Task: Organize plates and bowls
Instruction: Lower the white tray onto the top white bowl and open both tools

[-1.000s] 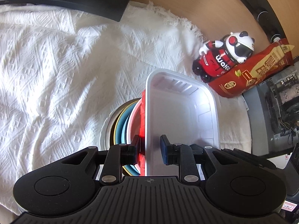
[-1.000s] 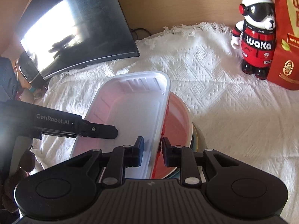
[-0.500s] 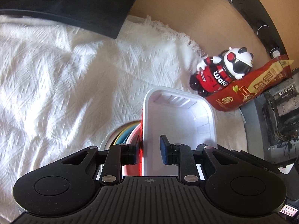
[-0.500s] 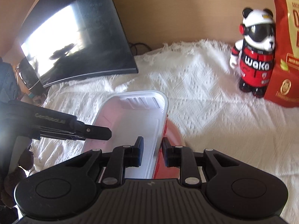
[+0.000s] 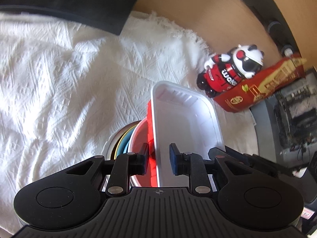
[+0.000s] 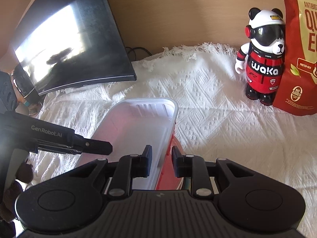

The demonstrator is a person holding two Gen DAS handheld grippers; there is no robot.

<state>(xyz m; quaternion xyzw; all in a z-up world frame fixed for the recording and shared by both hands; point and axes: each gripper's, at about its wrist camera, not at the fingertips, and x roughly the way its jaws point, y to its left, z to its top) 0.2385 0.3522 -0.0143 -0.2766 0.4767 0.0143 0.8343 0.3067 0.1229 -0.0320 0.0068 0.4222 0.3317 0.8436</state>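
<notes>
The white cloth (image 6: 218, 119) is covering the tabletop. My right claw (image 6: 160, 161) and left claw (image 5: 158, 158) are pinching the white tray's (image 6: 138, 130) two long rims, mid-frame, over stacked plates (image 5: 122, 140).

white tray (image 5: 186, 123), red bowl (image 5: 140, 144), white diamond-weave cloth (image 5: 59, 83) (fringed), red-black panda figure (image 6: 261, 63)

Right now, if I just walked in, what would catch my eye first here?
Probably the white plastic tray in the middle, held at opposite rims by the left gripper and right gripper over red dishes and a stack of plates. Next, the panda figurine standing on the white cloth beside a red food bag.
</notes>
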